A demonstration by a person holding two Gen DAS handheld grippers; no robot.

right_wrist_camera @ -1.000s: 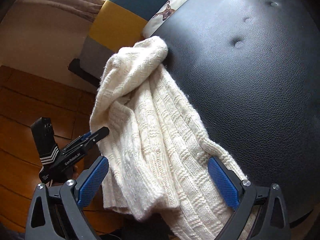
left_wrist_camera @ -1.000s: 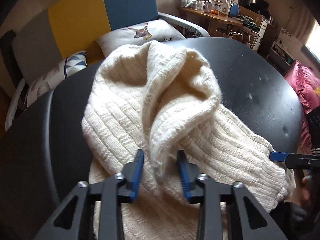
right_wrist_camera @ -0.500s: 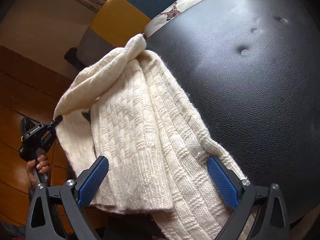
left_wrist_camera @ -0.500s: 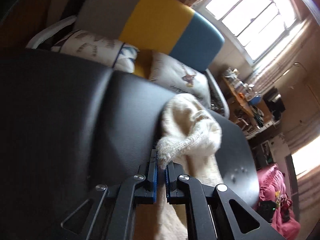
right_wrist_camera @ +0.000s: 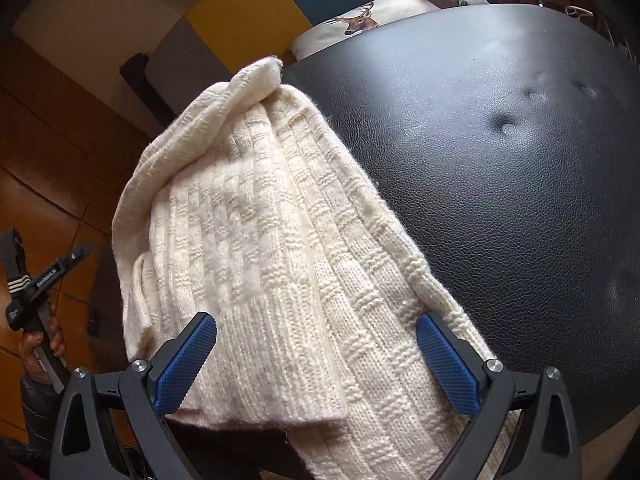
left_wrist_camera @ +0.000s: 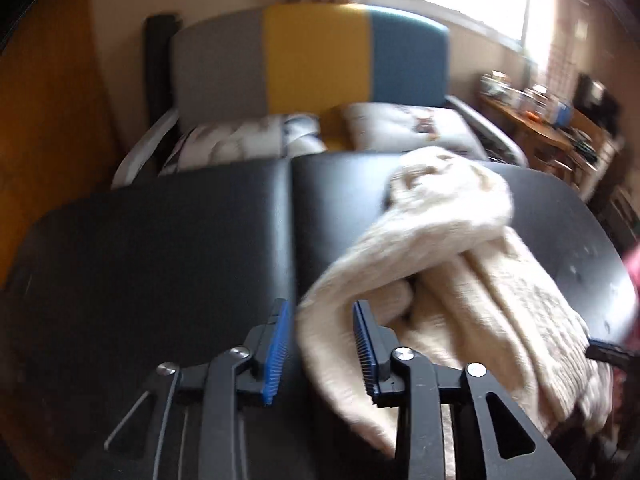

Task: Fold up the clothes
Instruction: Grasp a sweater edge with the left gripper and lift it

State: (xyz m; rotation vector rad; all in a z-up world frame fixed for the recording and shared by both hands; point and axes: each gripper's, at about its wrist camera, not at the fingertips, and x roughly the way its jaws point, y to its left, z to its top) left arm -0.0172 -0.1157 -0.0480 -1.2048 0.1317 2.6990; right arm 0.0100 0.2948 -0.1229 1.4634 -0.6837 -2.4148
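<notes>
A cream knitted sweater (left_wrist_camera: 460, 248) lies bunched on the right half of a black leather surface (left_wrist_camera: 160, 240). My left gripper (left_wrist_camera: 320, 320) is open, and a loose fold of the sweater sits between its blue pads without being pinched; this view is blurred. In the right wrist view the sweater (right_wrist_camera: 260, 220) hangs over the near left edge of the leather surface (right_wrist_camera: 500, 200), one layer folded over another. My right gripper (right_wrist_camera: 314, 332) is wide open, its pads on either side of the sweater's ribbed hem. The left gripper (right_wrist_camera: 48, 276) appears there at far left, off the sweater.
A sofa with a grey, yellow and blue back (left_wrist_camera: 312, 52) and patterned cushions (left_wrist_camera: 240, 144) stands behind the leather surface. A cluttered wooden desk (left_wrist_camera: 540, 120) is at the back right. A wooden floor (right_wrist_camera: 48, 160) lies below the left edge. A hand (right_wrist_camera: 40, 344) holds the left gripper.
My left gripper, shut on a sweater edge half a second ago, has opened and let it go. The pulled-out part now lies folded on the sweater. The right gripper has barely moved.
</notes>
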